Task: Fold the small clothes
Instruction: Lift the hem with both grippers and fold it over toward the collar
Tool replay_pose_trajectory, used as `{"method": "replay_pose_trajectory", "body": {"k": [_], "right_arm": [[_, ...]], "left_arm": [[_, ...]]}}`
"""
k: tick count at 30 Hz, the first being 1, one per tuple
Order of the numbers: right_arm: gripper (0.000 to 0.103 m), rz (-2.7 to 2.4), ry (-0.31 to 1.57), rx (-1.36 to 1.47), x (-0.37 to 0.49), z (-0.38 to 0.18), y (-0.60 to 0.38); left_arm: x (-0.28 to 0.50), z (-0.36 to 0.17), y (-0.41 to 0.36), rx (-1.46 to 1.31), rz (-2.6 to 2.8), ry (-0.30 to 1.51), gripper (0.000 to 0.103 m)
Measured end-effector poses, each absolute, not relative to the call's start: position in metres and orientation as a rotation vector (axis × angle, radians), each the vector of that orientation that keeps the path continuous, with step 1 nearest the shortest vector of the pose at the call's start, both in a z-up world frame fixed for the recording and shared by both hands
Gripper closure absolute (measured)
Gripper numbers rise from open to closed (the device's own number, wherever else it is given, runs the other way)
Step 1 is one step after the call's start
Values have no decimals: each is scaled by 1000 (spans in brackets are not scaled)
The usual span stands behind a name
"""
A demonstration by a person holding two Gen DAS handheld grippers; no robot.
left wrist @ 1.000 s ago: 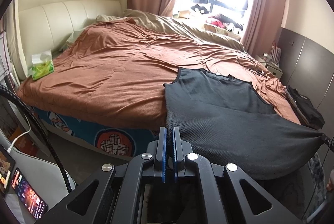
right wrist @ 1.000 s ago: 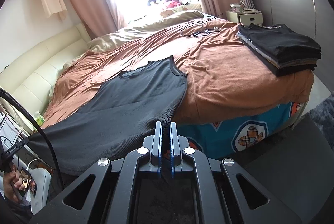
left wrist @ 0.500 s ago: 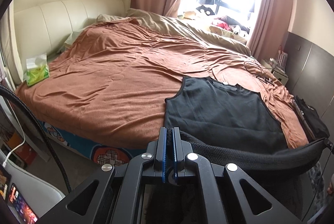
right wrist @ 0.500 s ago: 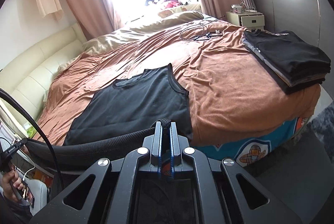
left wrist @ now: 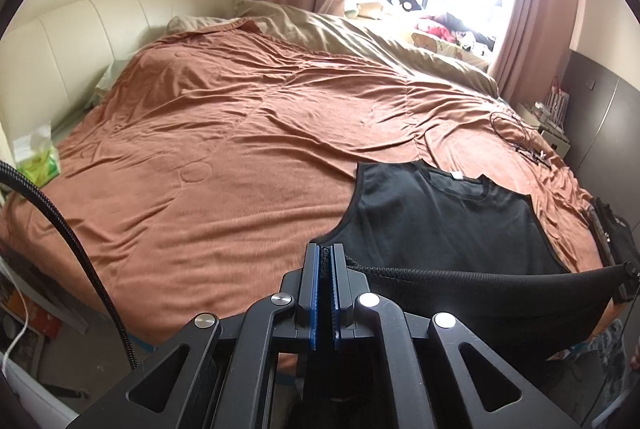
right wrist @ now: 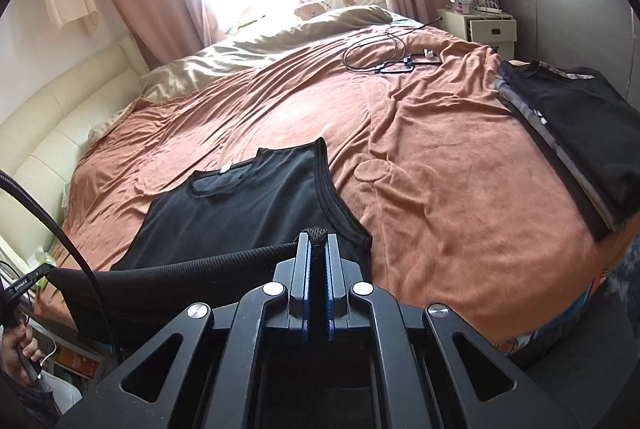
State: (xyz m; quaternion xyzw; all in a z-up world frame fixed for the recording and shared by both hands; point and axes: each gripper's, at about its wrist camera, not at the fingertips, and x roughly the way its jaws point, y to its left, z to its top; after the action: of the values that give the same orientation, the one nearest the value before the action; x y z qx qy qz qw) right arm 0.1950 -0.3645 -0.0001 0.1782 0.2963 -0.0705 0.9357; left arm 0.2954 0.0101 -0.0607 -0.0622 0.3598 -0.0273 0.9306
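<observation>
A black sleeveless top (left wrist: pixel 436 225) lies with its neck end flat on the brown bedspread; it also shows in the right wrist view (right wrist: pixel 240 213). My left gripper (left wrist: pixel 325 253) is shut on one bottom corner of its hem. My right gripper (right wrist: pixel 317 239) is shut on the other bottom corner. The hem (left wrist: pixel 480 275) is stretched taut between the two grippers, lifted above the lower part of the top near the bed's front edge. The other gripper shows at the far right of the left wrist view (left wrist: pixel 626 279) and at the far left of the right wrist view (right wrist: pixel 28 281).
A stack of folded dark clothes (right wrist: pixel 568 133) sits at the bed's right edge. Cables and glasses (right wrist: pixel 396 61) lie further back. A green tissue pack (left wrist: pixel 36 159) sits at the bed's left side. A beige duvet (left wrist: pixel 360 37) is bunched by the window.
Both grippers have risen and moved forward over the bed, carrying the hem up and over the lower part of the top. The part hanging off the bed edge has been lifted.
</observation>
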Motion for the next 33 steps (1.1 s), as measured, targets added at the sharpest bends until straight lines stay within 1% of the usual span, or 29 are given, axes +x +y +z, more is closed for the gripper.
{"method": "replay_pose_trajectory", "body": {"k": [7, 20, 27, 30, 32, 33], "right_arm": [[101, -150, 682, 350, 268, -15, -372], [101, -155, 780, 341, 369, -39, -393], [101, -158, 832, 338, 416, -54, -403], [99, -188, 859, 350, 427, -64, -407], [94, -233, 895, 335, 432, -67, -406], [90, -243, 905, 339, 432, -67, -406]], "left_arm": [[357, -82, -1, -96, -51, 797, 98], [454, -119, -13, -88, -33, 882, 98], [492, -142, -20, -80, -25, 933, 98], [504, -157, -20, -83, -33, 975, 97], [508, -163, -20, -91, -53, 1003, 96], [507, -162, -19, -93, -48, 1005, 92]]}}
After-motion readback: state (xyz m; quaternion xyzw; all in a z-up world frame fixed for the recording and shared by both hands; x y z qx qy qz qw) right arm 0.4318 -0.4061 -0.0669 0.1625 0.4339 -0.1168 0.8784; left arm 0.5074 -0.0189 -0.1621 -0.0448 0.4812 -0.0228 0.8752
